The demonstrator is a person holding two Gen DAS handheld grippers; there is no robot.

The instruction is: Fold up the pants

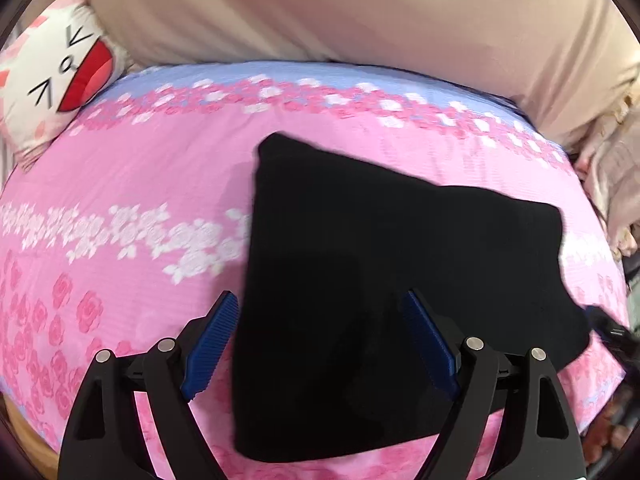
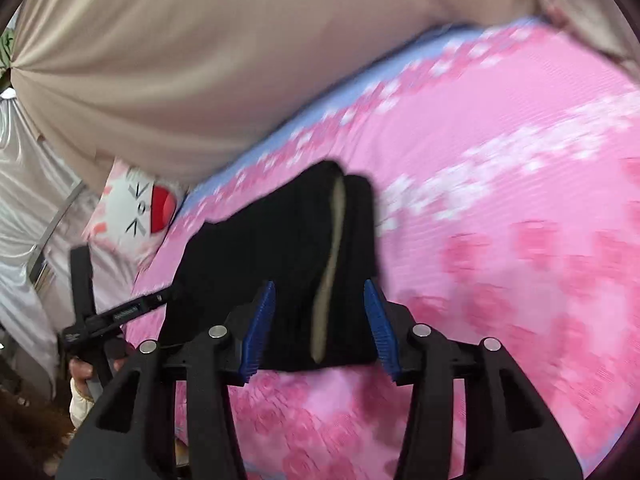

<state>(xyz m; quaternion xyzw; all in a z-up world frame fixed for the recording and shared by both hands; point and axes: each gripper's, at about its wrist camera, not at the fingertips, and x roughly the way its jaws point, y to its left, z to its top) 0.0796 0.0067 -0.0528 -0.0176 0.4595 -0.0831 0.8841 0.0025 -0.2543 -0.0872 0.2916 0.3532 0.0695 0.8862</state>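
Observation:
The black pants (image 1: 380,280) lie folded in a compact block on the pink flowered bed cover (image 1: 120,184). My left gripper (image 1: 320,304) is open, its blue pads spread over the near part of the pants, holding nothing. In the right wrist view the folded pants (image 2: 280,248) show a beige inner band along one edge. My right gripper (image 2: 320,292) is open just above their near end, empty. The left gripper (image 2: 120,312) shows at the pants' left edge in that view.
A white cat-face pillow (image 1: 60,76) lies at the bed's far left corner. A beige curtain (image 1: 360,4) hangs behind the bed. Bunched pale fabric (image 1: 612,184) sits at the right edge. The bed cover (image 2: 520,200) stretches to the right.

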